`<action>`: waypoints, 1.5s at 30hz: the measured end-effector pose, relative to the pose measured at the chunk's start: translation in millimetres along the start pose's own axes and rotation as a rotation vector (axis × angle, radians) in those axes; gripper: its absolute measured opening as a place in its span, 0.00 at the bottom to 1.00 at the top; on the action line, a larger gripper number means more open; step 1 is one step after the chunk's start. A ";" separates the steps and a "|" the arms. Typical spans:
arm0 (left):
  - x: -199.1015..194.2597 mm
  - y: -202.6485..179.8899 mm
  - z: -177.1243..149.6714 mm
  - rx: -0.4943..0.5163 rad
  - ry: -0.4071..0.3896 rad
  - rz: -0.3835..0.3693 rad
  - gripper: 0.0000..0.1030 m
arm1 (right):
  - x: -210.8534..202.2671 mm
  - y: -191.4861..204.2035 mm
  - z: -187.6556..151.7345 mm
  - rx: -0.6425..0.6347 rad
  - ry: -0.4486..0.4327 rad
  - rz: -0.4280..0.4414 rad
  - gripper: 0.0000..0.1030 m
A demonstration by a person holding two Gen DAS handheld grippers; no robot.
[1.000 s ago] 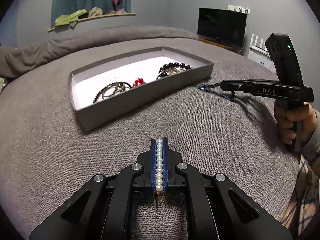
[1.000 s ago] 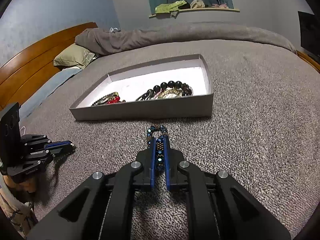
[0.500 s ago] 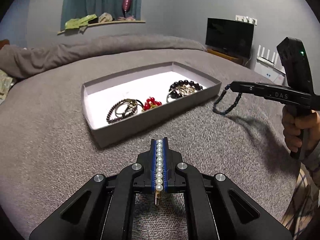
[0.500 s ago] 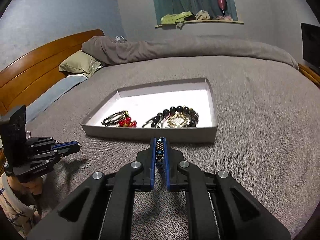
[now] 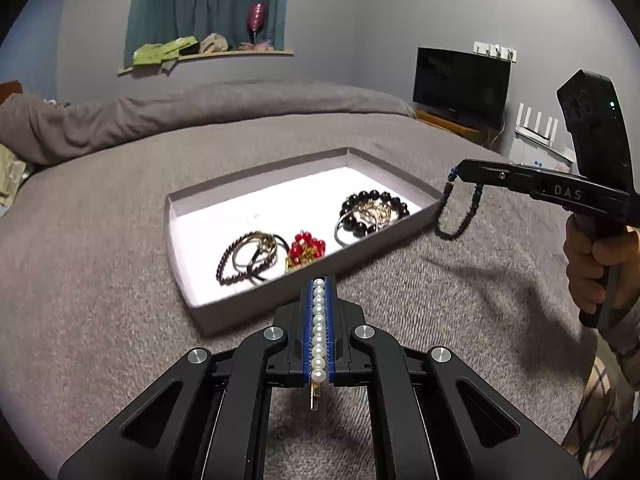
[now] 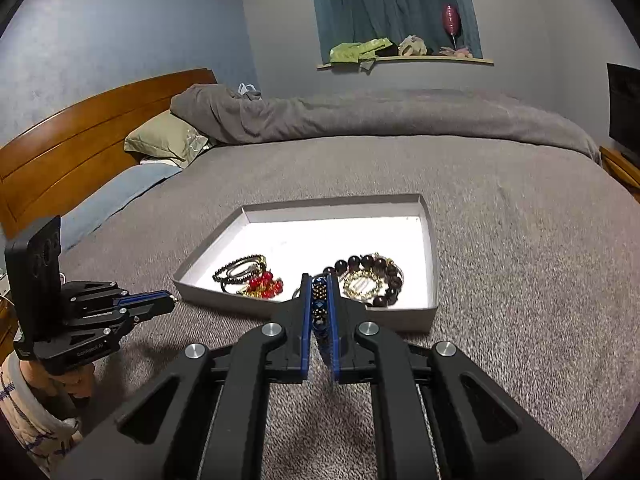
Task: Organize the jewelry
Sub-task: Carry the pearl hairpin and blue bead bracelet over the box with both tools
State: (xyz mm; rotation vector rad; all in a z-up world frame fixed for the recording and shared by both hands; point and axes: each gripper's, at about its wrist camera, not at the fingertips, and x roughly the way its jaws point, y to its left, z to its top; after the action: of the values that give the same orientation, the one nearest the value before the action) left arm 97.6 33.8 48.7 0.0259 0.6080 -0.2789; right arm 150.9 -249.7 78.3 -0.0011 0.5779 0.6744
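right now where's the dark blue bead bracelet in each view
Left wrist: the blue bead bracelet hangs as a loop from the right gripper, right of the tray.
Right wrist: bottom centre, pinched between the fingers.
Shared landmark: the grey tray.

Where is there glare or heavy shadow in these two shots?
Left wrist view: the white floor of the shallow grey tray is blown out, and a dark shadow lies on the grey bedspread under the right tool. Right wrist view: same tray glare, dim corners.
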 end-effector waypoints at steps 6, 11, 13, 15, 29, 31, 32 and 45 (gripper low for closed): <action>4.2 2.2 12.3 0.002 -0.006 -0.002 0.06 | 4.0 4.2 12.7 -0.013 -0.009 0.006 0.07; 9.6 8.7 23.6 -0.008 -0.011 -0.004 0.06 | 9.4 5.5 22.2 -0.017 -0.010 0.012 0.07; 12.4 10.7 27.2 -0.010 -0.013 -0.002 0.06 | 12.4 5.8 25.7 -0.018 -0.010 0.013 0.07; 15.2 12.2 30.5 -0.011 -0.014 0.002 0.06 | 16.0 6.4 28.1 -0.018 -0.010 0.014 0.07; 51.5 26.3 46.5 -0.043 0.008 0.020 0.06 | 52.4 3.6 39.0 0.001 0.031 0.019 0.07; 58.3 27.2 48.5 -0.048 0.013 0.021 0.06 | 57.6 3.7 40.2 0.001 0.038 0.018 0.07; 62.3 27.8 49.6 -0.052 0.016 0.022 0.06 | 60.2 3.9 40.2 0.001 0.041 0.019 0.07; 100.2 34.8 44.7 -0.079 0.081 0.029 0.06 | 99.5 -10.2 22.8 0.017 0.125 -0.029 0.07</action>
State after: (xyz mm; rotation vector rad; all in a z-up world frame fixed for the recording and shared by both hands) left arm 210.5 37.4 26.6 -0.0298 0.6979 -0.2263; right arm 231.2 -195.0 45.4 -0.0354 0.7024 0.6444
